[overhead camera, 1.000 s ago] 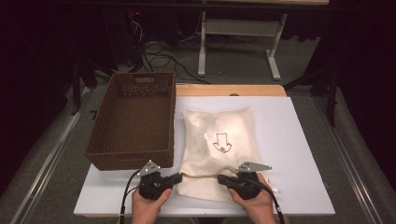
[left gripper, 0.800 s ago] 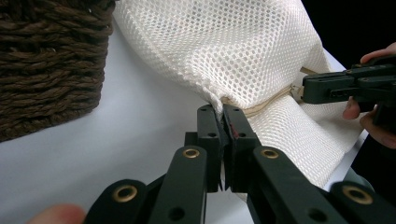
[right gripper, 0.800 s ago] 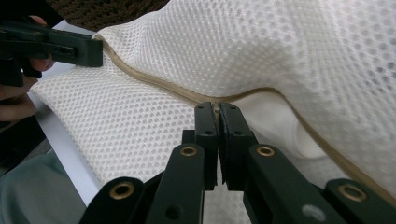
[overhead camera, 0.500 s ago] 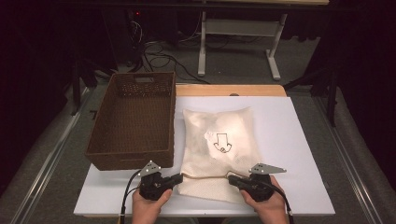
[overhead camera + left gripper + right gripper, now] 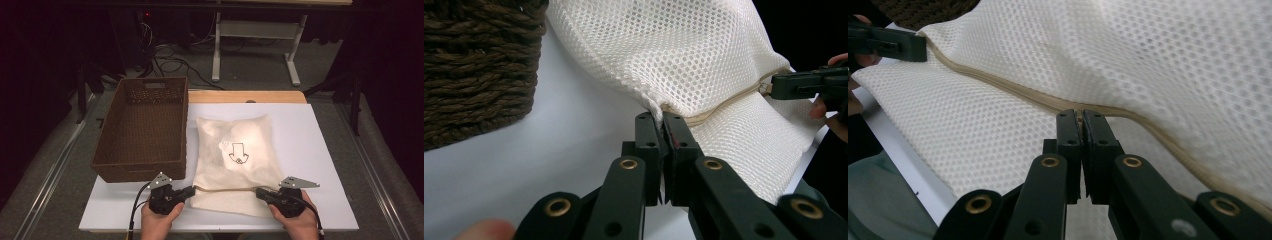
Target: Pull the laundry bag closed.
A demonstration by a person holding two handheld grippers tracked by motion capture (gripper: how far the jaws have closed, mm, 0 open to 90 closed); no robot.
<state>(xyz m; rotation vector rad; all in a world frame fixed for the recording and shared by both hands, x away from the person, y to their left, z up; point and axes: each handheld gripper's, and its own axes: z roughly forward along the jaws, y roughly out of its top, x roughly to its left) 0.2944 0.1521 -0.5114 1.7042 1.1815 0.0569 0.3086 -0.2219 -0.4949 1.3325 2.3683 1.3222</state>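
A white mesh bag (image 5: 235,150) with a black arrow print lies on the white table (image 5: 320,150). A tan zipper (image 5: 225,189) crosses the bag near its front end. My left gripper (image 5: 191,190) is shut on the bag's left edge where the zipper ends; in the left gripper view its jaws (image 5: 660,120) pinch the mesh (image 5: 684,55). My right gripper (image 5: 259,191) is shut on the zipper (image 5: 998,82), jaws closed (image 5: 1079,116) right on the tan line, with the bag (image 5: 1173,60) rising behind it. Each gripper appears in the other's view, the right (image 5: 774,86) and the left (image 5: 923,47).
A brown wicker basket (image 5: 145,165) stands on the table's left side, close beside the bag and just beyond my left gripper; its woven wall (image 5: 474,75) is near. Bare table lies to the right of the bag. The table's front edge is just behind both hands.
My right gripper has slid to the right along the zipper line, away from the left gripper. The left gripper and the basket have stayed where they were.
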